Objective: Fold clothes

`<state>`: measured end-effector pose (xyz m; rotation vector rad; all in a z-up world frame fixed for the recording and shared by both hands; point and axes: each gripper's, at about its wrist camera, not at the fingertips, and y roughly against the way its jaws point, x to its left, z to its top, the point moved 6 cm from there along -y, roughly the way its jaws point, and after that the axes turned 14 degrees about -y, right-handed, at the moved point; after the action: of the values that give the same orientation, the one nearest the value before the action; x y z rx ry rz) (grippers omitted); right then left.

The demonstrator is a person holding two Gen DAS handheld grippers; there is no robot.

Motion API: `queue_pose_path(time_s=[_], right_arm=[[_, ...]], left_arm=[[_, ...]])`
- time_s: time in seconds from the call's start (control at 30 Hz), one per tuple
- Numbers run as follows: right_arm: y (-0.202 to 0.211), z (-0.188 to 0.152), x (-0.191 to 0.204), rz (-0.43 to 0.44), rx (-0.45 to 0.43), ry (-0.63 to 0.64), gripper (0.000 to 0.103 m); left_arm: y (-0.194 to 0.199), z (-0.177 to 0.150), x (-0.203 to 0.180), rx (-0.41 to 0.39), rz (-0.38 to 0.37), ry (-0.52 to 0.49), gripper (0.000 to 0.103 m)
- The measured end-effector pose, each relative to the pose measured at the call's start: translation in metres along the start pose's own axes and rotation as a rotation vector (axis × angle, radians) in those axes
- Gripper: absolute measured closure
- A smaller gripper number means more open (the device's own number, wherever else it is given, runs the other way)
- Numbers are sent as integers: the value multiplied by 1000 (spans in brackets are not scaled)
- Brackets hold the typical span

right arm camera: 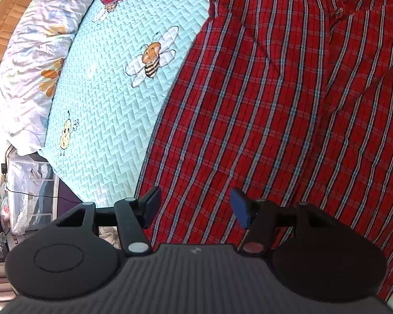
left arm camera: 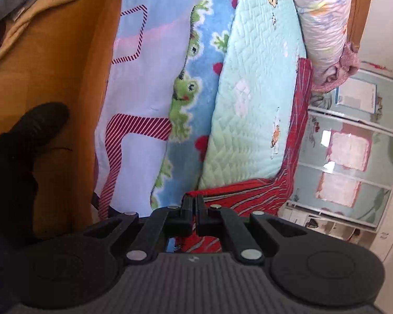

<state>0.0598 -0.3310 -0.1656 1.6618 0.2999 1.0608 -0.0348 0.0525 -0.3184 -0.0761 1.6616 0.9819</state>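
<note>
Left wrist view, left to right. A gloved hand (left arm camera: pixel 18 157) fills the lower left of the frame. Right of it stands a wooden panel (left arm camera: pixel 65 83), then a lilac sheet (left arm camera: pixel 138 99), a frog blanket (left arm camera: pixel 196 78) and a quilt (left arm camera: pixel 254 91). The shirt (left arm camera: pixel 251 191), red plaid, runs along the quilt's right and lower edge. The left gripper (left arm camera: pixel 195 201) sits at bottom centre with its fingers pressed together; red cloth shows directly at and beneath them. It appears clamped on the shirt's edge, though the contact itself is partly hidden. Glass-fronted shelves (left arm camera: pixel 353 144) occupy the right of the frame.

Right wrist view, left to right. A floral duvet (right arm camera: pixel 31 65) lies at upper left, the quilt (right arm camera: pixel 112 83) with its bee print at centre left. The shirt (right arm camera: pixel 288 99) covers the right half of the frame, spread over the quilt with shallow creases and one button visible at upper right. The right gripper (right arm camera: pixel 195 206) hovers at bottom centre, fingers wide apart, holding nothing.

Assessment: the shirt lies largely spread, with no compact folded bundle seen. Whether any fold is already laid cannot be determined. In my judgement, most of the folding remains.
</note>
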Motion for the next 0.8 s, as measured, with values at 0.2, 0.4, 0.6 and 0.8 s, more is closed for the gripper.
queue_pose_path(time_s=[0.2, 0.4, 0.6, 0.8], right_arm=[[8, 3, -20, -12, -24, -50, 43], [16, 2, -45, -18, -40, -114, 43], [23, -21, -101, 15, -2, -262, 43], [25, -95, -158, 138, 135, -506, 43]], left_arm=[[7, 6, 9, -4, 70, 5, 103], [50, 28, 17, -23, 167, -13, 103], [55, 38, -59, 49, 122, -213, 103], [-16, 16, -142, 320, 273, -677, 100]])
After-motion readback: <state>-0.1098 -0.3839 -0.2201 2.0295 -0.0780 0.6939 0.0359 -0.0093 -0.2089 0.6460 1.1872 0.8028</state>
